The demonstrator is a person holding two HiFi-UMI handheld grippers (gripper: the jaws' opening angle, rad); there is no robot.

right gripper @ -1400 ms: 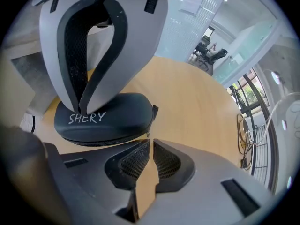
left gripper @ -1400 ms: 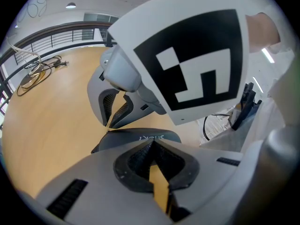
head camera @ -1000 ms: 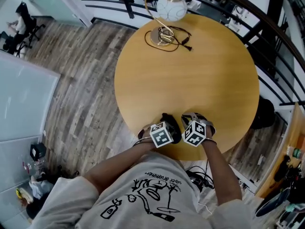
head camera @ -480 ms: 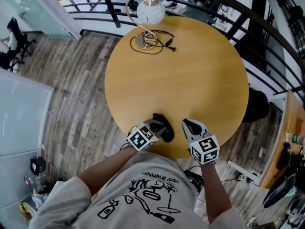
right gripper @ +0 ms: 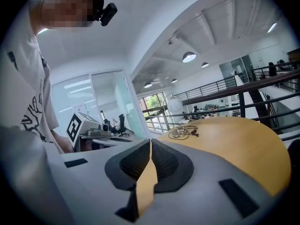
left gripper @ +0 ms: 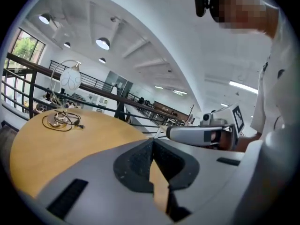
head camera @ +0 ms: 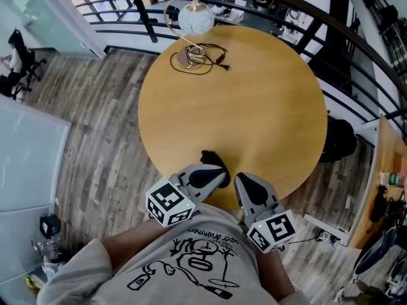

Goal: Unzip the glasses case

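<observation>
**both hand-held grippers off the glasses case, zip state unreadable**

head view: the glasses case (head camera: 212,159) is a small dark lump at the near edge of the round worktop (head camera: 241,107), about mid-width. its near end is tucked under the tip of the left hand-held gripper (head camera: 220,177). the right hand-held gripper (head camera: 242,182) sits just right of it, over the near rim, apart from the case.

left hand-held gripper (left gripper: 152,142): in its own view the pads meet at the tip with only a thin wedge of worktop showing behind them. nothing is between them, so it is closed and empty. the case does not show in that view.

right hand-held gripper (right gripper: 150,142): same story, pads together at the tip, nothing gripped.

a lamp (head camera: 195,19) with a white globe and a loose cable (head camera: 198,60) sit at the far left of the worktop, well apart from the case.

progress, as a judgement: the case is too small and dark to tell if the zip is open or shut, and no puller is visible. with both jaws closed on nothing and neither clearly holding the case, no unzipping is going on right now. if the zip is still shut, all of it is left: 1 gripper pins the case, the other takes the puller and runs it round.
</observation>
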